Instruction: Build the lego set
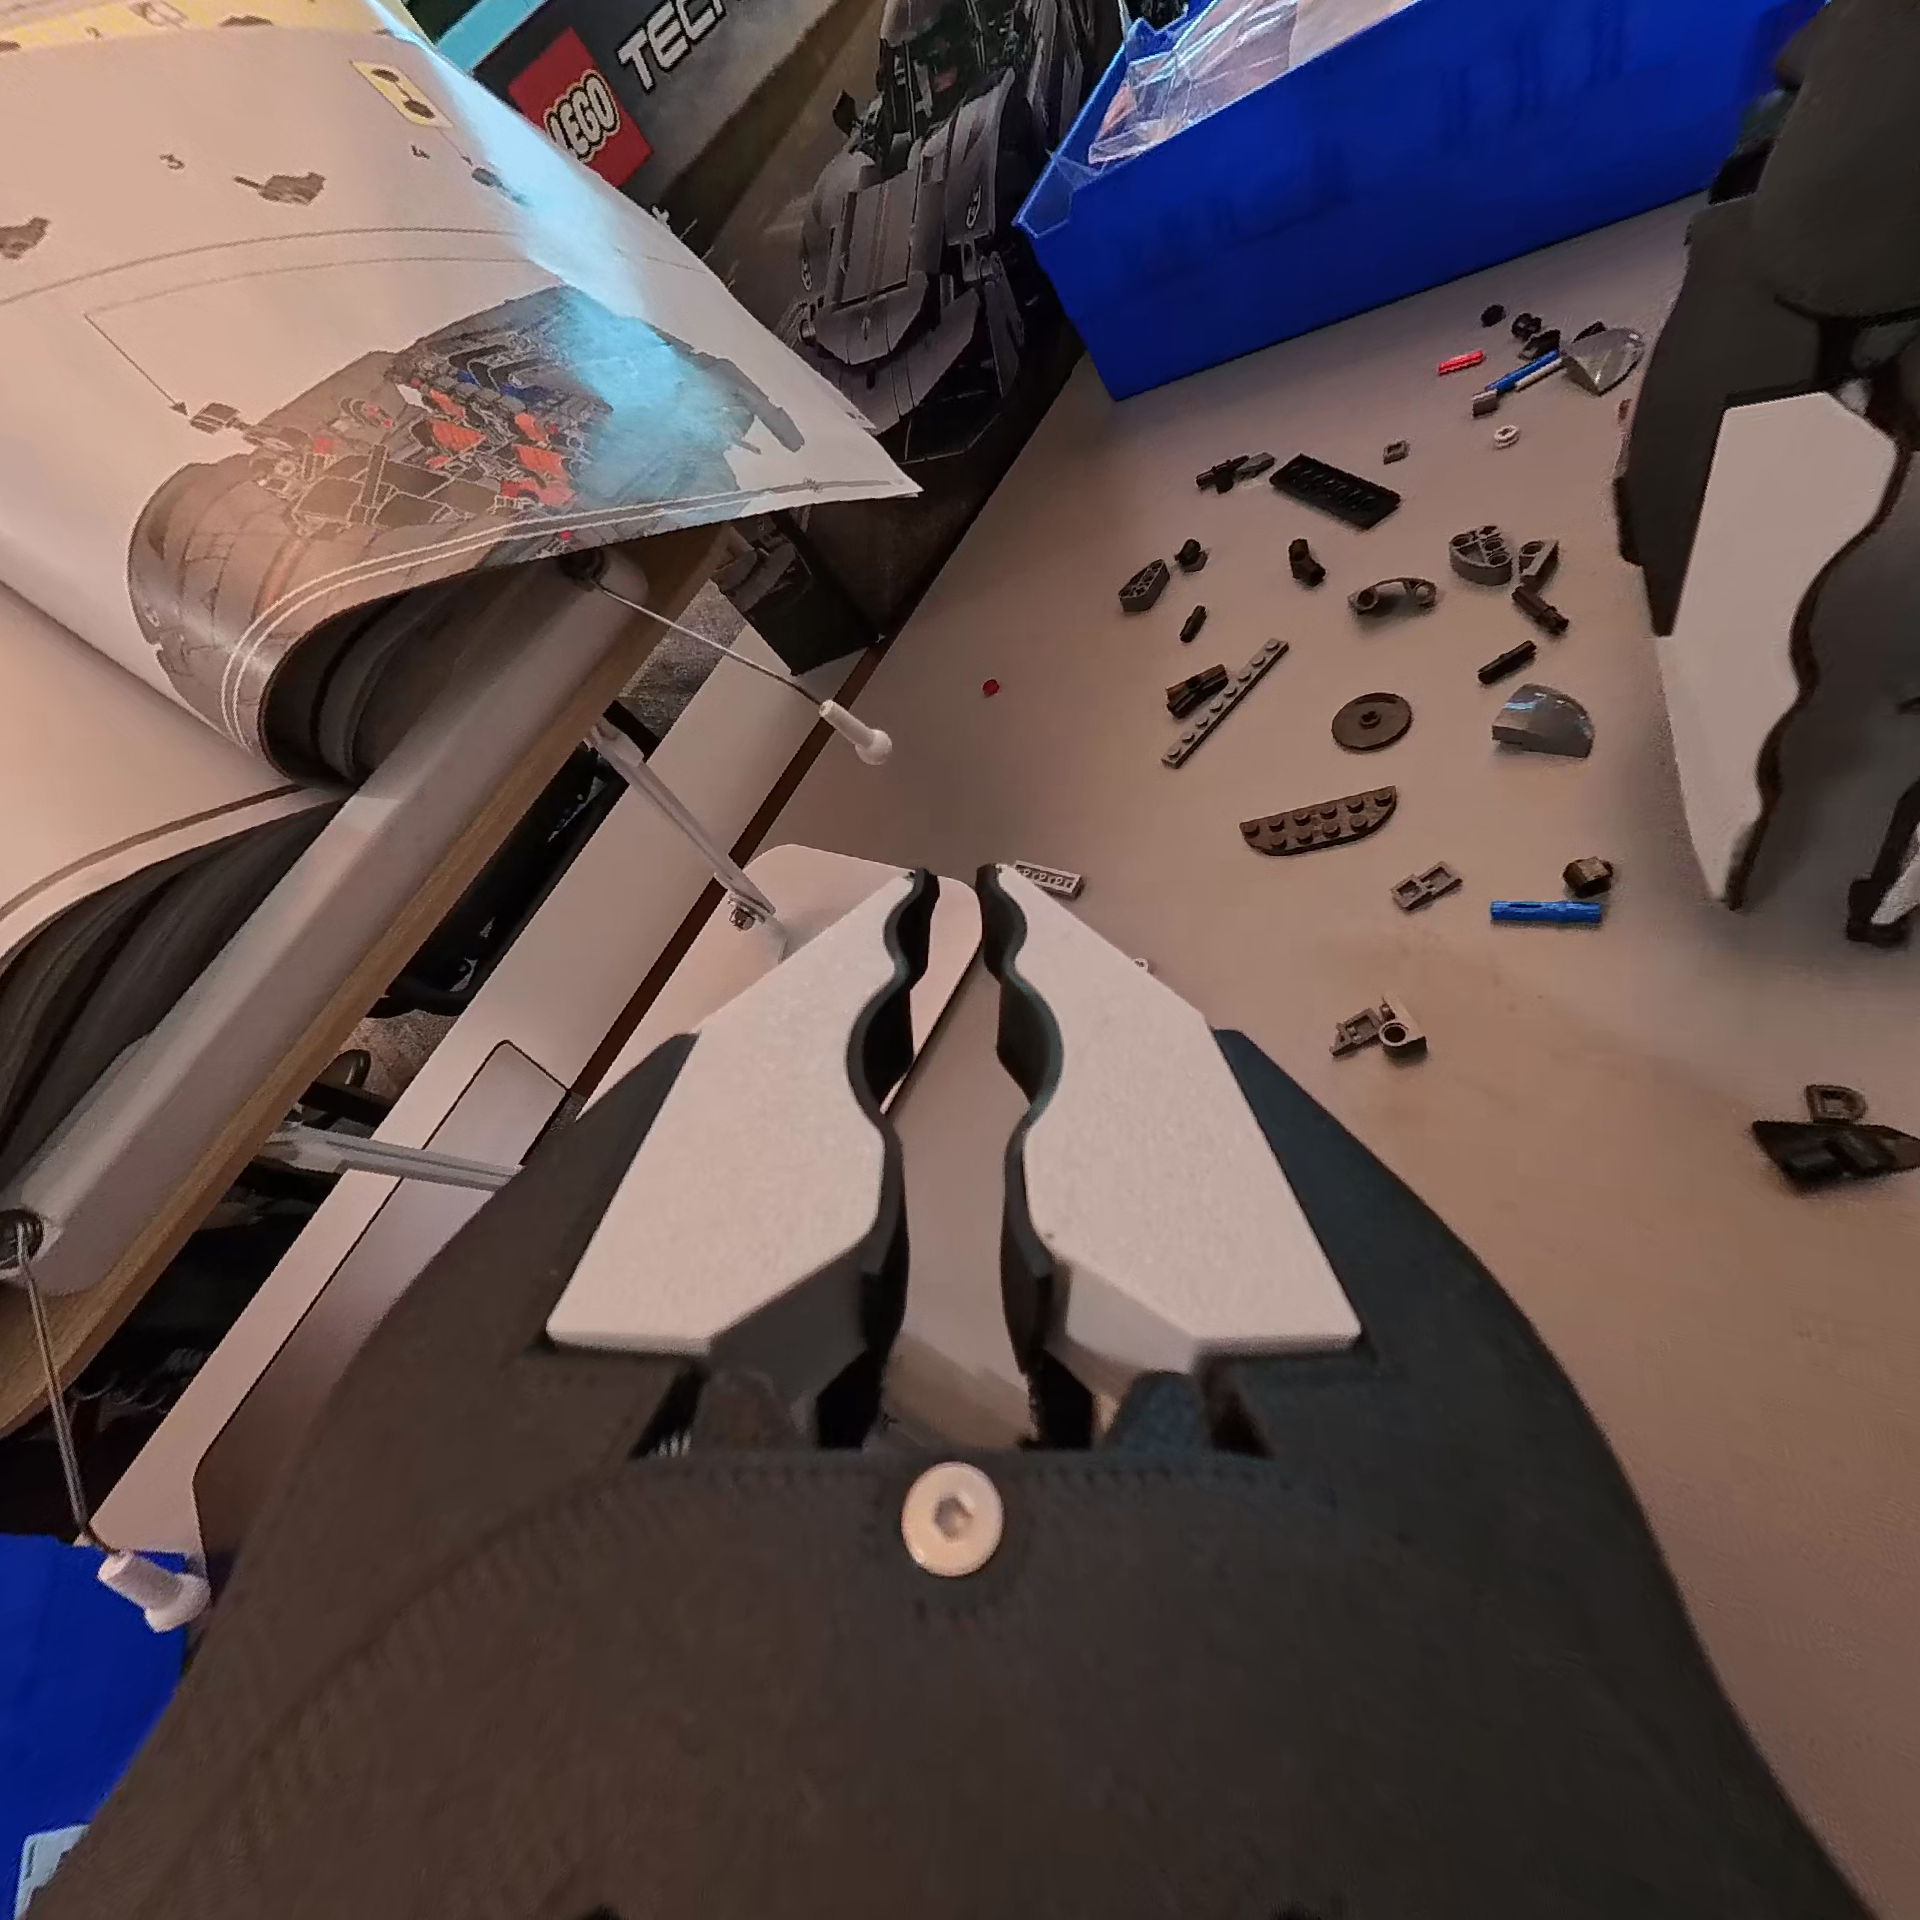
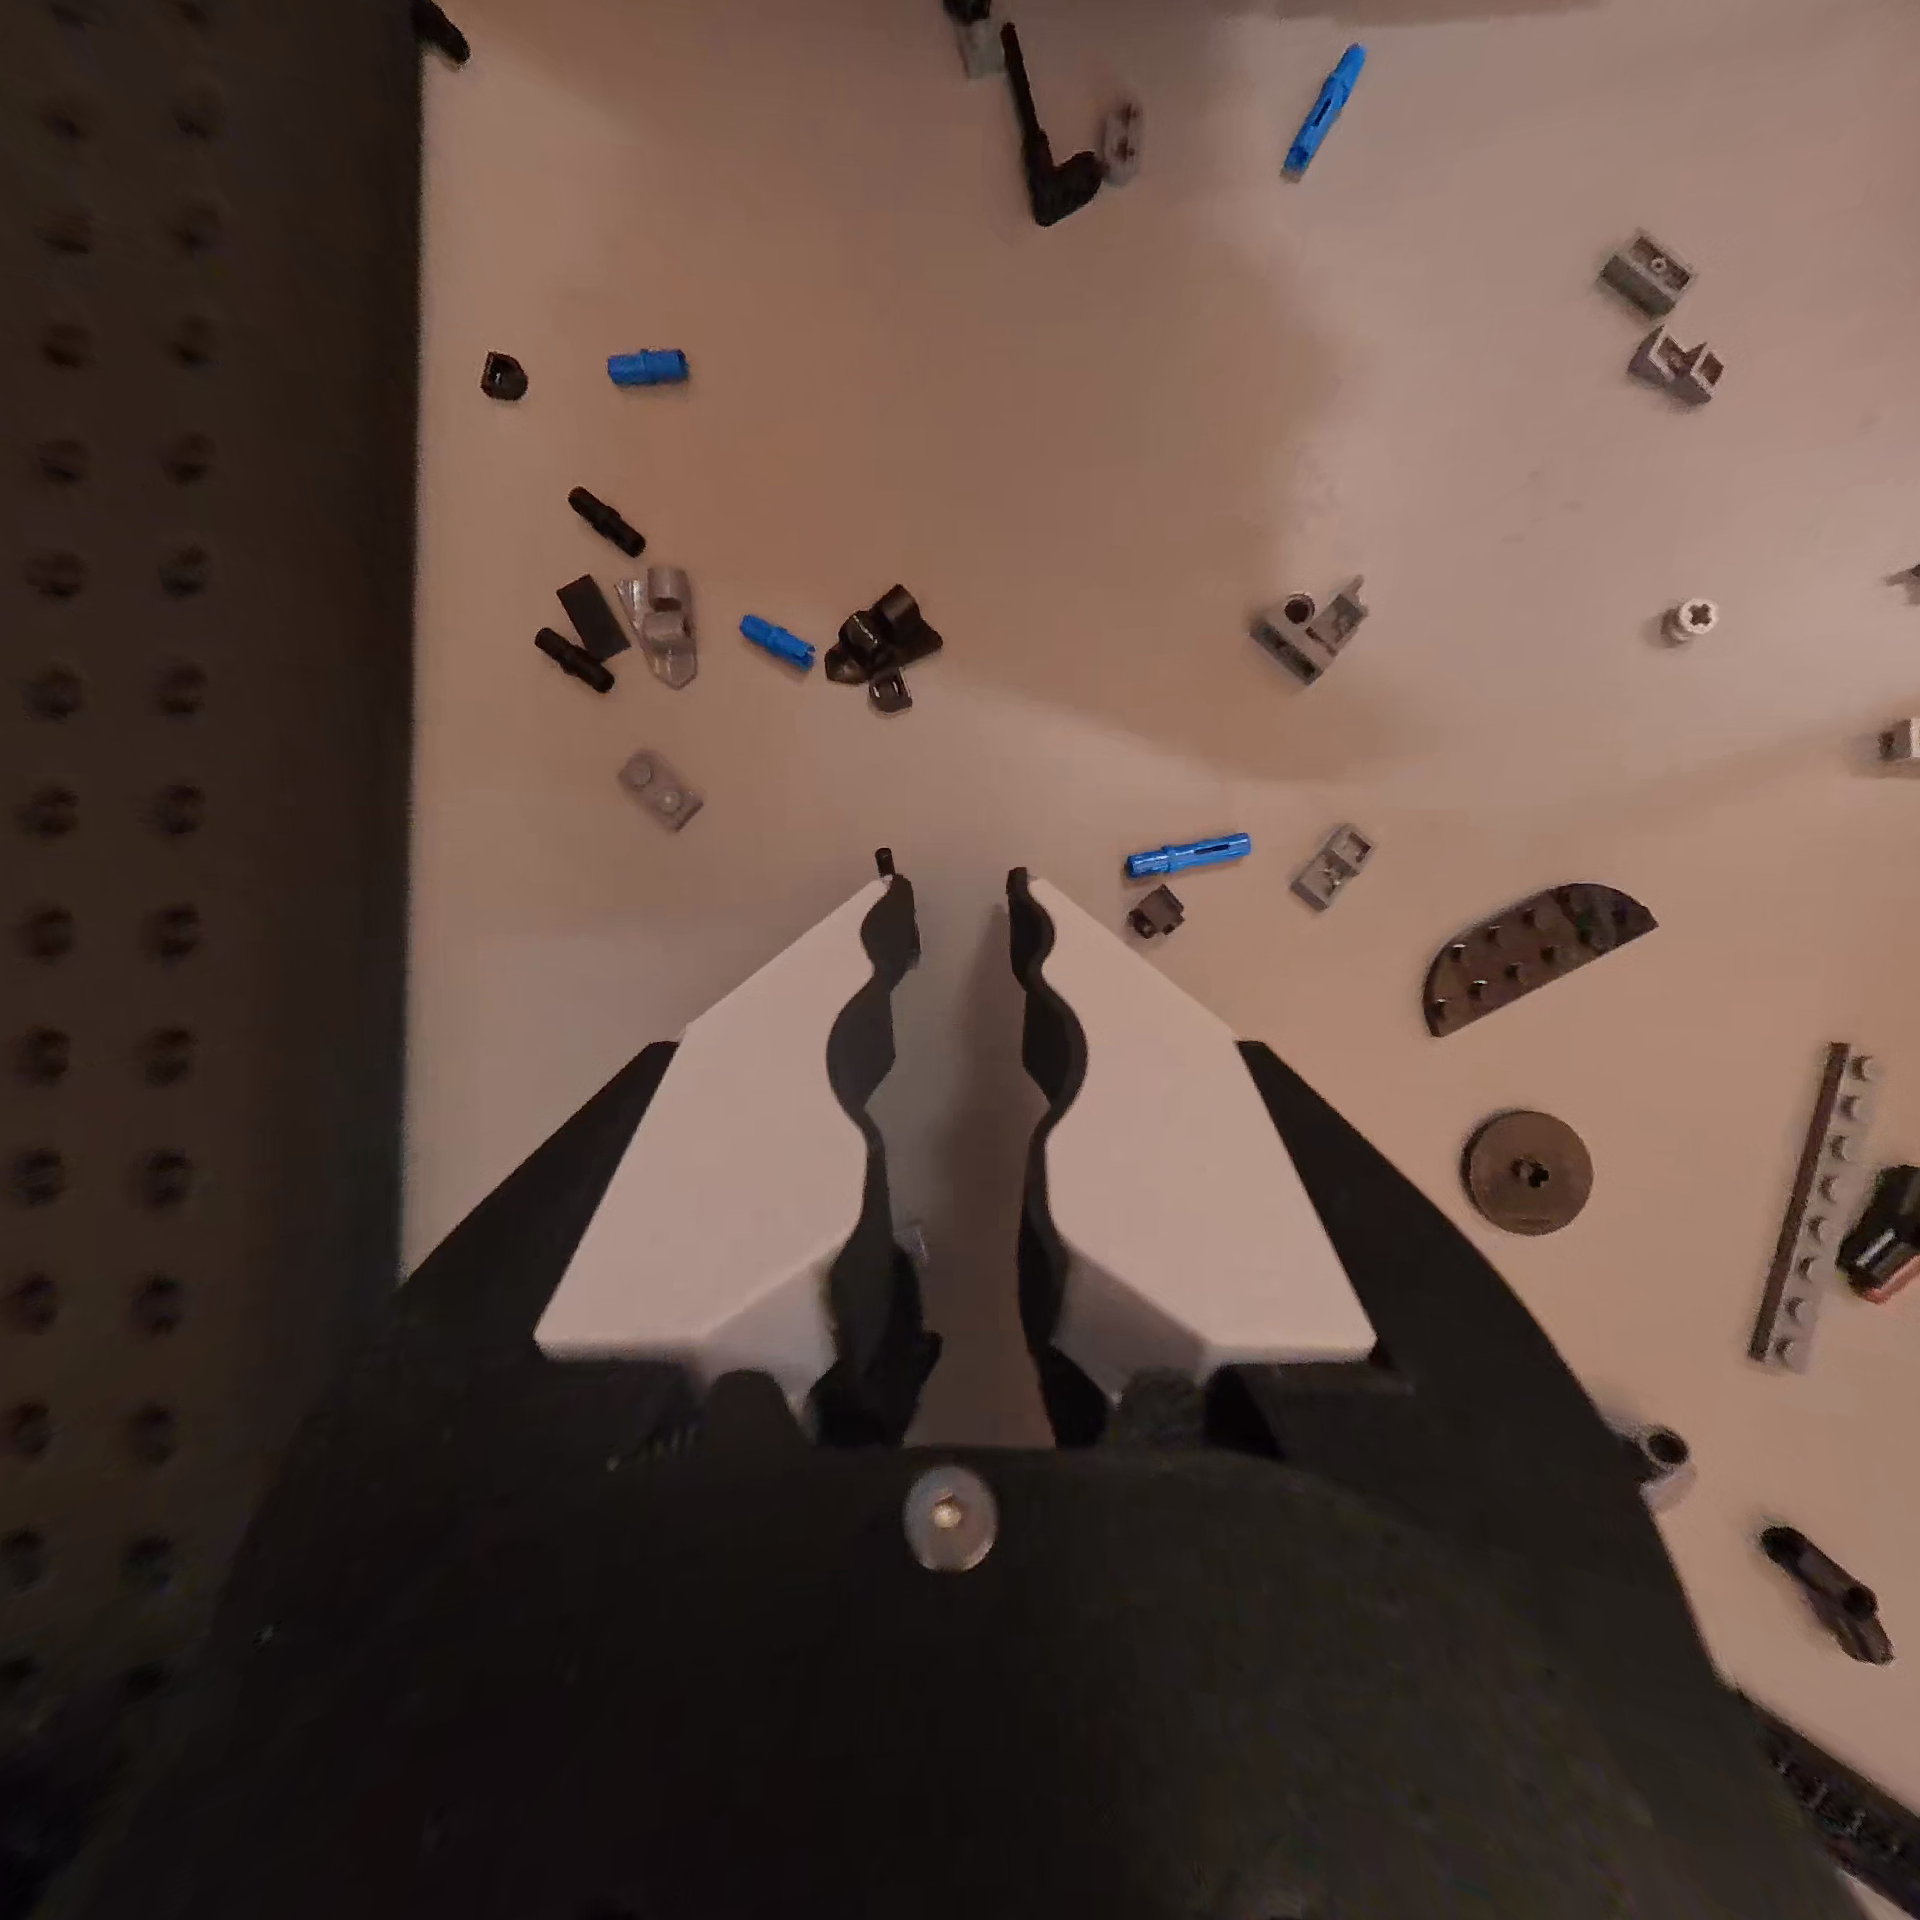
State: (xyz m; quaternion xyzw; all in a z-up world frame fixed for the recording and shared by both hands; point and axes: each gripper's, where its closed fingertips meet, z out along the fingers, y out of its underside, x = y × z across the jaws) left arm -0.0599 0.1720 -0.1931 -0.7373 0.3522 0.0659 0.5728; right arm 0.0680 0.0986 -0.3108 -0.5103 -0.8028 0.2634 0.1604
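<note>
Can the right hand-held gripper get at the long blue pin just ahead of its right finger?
Probably yes. The right hand-held gripper is empty with its jaws slightly apart, and the long blue pin lies on bare table beside its tip. Only a small black piece sits close by and may get nudged.

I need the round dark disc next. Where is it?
In the right wrist view the disc lies right of the right claw, below the half-round plate and beside the long grey strip.

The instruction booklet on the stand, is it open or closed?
Open: the instruction booklet shows a printed page, whose corner curls upward over the stand.
</note>
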